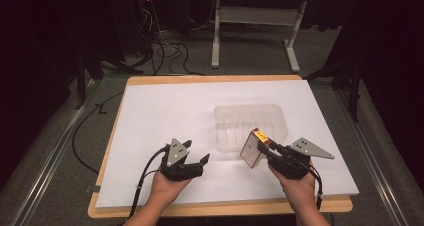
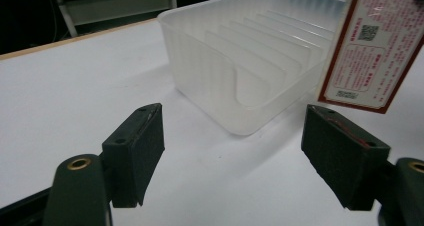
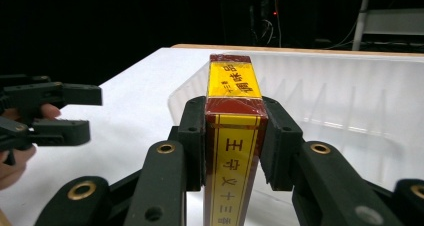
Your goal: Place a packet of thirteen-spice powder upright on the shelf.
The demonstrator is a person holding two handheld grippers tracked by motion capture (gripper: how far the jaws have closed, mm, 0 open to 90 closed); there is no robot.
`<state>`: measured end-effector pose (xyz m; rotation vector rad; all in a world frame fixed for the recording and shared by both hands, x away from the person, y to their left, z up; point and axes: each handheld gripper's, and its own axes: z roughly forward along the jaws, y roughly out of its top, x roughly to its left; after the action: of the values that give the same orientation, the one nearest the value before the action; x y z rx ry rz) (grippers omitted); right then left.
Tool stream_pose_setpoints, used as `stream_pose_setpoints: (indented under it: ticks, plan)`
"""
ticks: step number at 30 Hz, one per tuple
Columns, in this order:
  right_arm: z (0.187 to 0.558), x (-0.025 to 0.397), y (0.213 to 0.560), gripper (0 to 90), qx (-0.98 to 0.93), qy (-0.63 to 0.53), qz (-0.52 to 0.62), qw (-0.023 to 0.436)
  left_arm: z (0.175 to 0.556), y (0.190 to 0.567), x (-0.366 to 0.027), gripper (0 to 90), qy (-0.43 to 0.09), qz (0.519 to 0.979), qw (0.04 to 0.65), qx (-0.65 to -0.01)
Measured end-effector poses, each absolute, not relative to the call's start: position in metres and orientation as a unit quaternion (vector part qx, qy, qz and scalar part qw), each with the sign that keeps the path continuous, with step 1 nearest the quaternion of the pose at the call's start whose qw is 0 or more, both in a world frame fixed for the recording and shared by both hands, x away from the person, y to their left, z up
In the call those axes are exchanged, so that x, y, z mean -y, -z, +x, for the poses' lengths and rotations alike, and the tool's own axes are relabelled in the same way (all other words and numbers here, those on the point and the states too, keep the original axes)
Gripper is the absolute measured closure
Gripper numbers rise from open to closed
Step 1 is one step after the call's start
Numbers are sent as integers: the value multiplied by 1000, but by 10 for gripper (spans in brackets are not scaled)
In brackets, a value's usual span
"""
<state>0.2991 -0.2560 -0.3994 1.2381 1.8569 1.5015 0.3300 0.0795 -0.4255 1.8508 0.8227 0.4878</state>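
Right gripper (image 3: 232, 136) clamping red-yellow box (image 3: 234, 111) upright; yellow spine facing its camera. Left gripper (image 2: 232, 156) gaping wide, viewing box's printed face, clear tray (image 2: 245, 61) ahead.

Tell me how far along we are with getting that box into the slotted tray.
Done: the right gripper has the red and yellow box clamped between its jaws and lifted at the near edge of the clear slotted tray. In hand: carrying it toward the tray. Left: lowering it into a slot and letting go; the tray looks empty. The left gripper is open, holding nothing.
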Motion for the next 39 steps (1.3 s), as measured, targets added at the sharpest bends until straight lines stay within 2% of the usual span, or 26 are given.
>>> stream_pose_setpoints:
  ticks: [11, 24, 39]
  plan:
    - [296, 267, 397, 682, -666, -535, 456, 249, 334, 422, -93, 241, -214, 766, 495, -351]
    - [295, 286, 392, 684, -646, -528, 477, 277, 326, 424, -128, 234, -222, 770, 473, -366]
    - [294, 290, 374, 684, -612, -526, 504, 308, 324, 425, -132, 231, -225, 768, 478, -361]
